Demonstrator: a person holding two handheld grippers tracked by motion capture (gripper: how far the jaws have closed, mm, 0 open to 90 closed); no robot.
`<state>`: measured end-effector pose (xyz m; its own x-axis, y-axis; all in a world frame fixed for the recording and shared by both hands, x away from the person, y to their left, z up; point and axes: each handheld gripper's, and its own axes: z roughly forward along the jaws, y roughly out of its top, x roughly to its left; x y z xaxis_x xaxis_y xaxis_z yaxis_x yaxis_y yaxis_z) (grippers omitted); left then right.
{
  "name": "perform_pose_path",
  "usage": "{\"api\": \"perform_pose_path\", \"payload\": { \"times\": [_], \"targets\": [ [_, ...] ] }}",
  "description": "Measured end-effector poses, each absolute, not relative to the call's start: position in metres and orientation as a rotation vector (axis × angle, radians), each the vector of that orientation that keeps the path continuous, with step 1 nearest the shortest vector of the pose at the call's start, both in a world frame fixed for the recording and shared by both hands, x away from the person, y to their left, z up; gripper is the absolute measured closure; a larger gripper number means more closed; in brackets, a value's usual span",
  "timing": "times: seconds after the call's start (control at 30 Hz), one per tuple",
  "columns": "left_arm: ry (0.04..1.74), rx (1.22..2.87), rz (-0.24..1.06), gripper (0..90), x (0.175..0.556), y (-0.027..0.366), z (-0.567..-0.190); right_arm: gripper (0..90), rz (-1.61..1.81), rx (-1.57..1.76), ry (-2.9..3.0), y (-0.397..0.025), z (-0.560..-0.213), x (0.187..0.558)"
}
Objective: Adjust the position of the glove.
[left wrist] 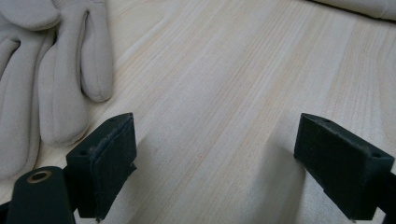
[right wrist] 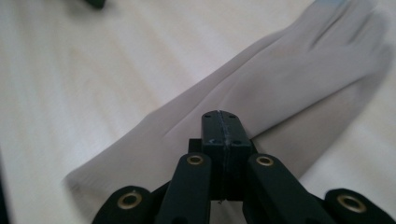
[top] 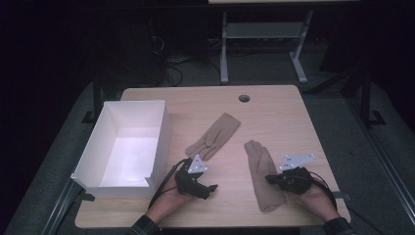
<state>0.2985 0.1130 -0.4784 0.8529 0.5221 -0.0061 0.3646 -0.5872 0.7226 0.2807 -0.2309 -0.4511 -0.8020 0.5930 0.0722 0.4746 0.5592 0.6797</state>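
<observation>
Beige fabric gloves, two of them, both lying on the wooden table (top: pixel 274 105) and neither in the white box (top: pixel 100 152) that stands open at the table's left edge. Box interior looks bare from the high view, so by my reading the putting-away, if that is the job, has hardly begun. Far glove (top: pixel 215 134) lies flat near the table's middle, fingers pointing toward the person; its fingertips show again at the upper left of the left gripper view (left wrist: pixel 51 79). Near glove (top: pixel 263 174) lies lengthwise at the right, cuff end toward the table's front edge. Right gripper (top: pixel 272 179) sits at that glove's right edge about midway along; in the right gripper view its jaws are pressed together over the cloth (right wrist: pixel 261 107), and a thin fold may be caught between the pads, though I cannot tell for certain. Glove not lifted, flat on the wood. Left gripper (top: pixel 209 190) rests low just short of the far glove, jaws spread wide over bare table, gripping nothing. Remaining, as I judge it: secure each glove, carry it left, drop it into the box.
</observation>
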Motion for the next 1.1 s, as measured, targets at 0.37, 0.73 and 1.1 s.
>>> {"api": "perform_pose_path", "payload": {
  "times": [0.37,0.73,1.1],
  "targets": [
    [0.641,2.265,0.265,12.4,0.298,0.113,-0.478,90.0,1.066,0.988,2.584,-0.224,-0.458,0.328],
    [0.635,2.265,0.273,12.4,0.298,0.113,-0.478,90.0,1.018,1.008,2.566,-0.233,-0.463,0.324],
    [0.645,2.261,0.266,12.4,0.298,0.113,-0.478,90.0,1.029,1.100,2.547,-0.261,-0.463,0.313]
  ]
}}
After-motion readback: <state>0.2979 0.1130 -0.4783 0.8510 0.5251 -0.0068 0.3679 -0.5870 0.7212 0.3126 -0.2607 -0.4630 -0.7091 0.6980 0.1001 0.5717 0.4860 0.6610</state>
